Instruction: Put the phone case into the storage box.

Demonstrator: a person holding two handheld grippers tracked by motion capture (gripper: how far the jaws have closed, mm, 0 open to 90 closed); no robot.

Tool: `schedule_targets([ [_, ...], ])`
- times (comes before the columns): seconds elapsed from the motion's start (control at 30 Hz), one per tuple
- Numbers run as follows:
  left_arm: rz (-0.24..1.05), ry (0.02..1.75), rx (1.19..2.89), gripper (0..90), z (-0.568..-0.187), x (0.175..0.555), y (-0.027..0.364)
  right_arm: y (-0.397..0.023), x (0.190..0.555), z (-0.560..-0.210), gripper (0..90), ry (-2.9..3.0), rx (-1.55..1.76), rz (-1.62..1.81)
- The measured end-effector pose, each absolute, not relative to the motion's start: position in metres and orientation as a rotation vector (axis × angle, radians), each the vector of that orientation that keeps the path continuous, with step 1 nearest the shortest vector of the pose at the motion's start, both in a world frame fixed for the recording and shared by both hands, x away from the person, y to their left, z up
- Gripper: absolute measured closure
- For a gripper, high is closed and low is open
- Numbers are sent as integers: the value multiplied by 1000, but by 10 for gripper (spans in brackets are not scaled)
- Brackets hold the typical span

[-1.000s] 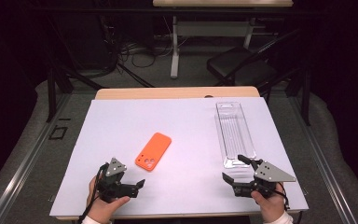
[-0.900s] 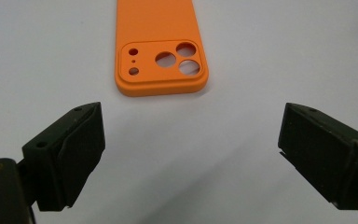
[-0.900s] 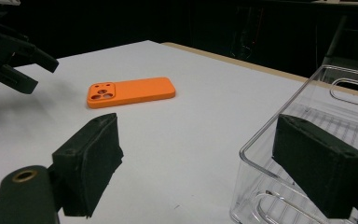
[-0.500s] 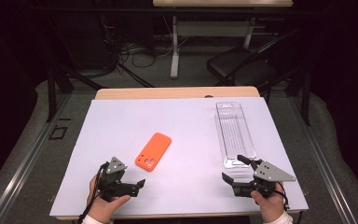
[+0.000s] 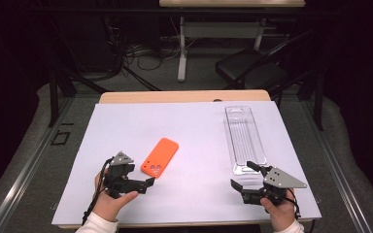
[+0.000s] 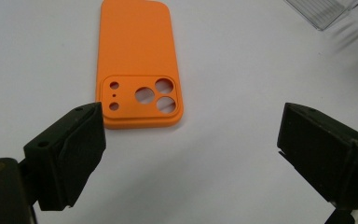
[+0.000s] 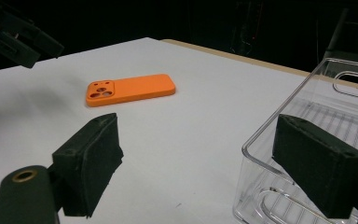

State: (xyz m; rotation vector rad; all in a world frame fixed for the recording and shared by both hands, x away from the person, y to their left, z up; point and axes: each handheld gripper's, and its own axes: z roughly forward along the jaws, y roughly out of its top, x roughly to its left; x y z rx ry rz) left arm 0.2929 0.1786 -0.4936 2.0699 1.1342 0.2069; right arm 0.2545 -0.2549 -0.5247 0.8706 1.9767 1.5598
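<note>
Both times wide apart: left hand-held gripper (image 6: 191, 140) near orange case (image 6: 137, 60), right hand-held gripper (image 7: 196, 163) empty.

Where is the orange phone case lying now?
In the high view the orange phone case lies flat on the white table cover, left of centre, just beyond the open left tool.

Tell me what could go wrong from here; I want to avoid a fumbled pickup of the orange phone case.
The phone case lies flat on the smooth white table, so the open left tongs may push it along rather than grip its thin edges. It also sits off to one side of those jaws, so closing now would likely miss. The right tongs straddle the clear tray's near rim and could knock it.
</note>
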Motion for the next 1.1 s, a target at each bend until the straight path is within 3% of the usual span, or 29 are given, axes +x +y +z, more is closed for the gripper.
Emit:
schedule_targets([
  [1.1,204,1177,2161,81,-460,331,181,-256,255,-525,144,1976,879,1566],
])
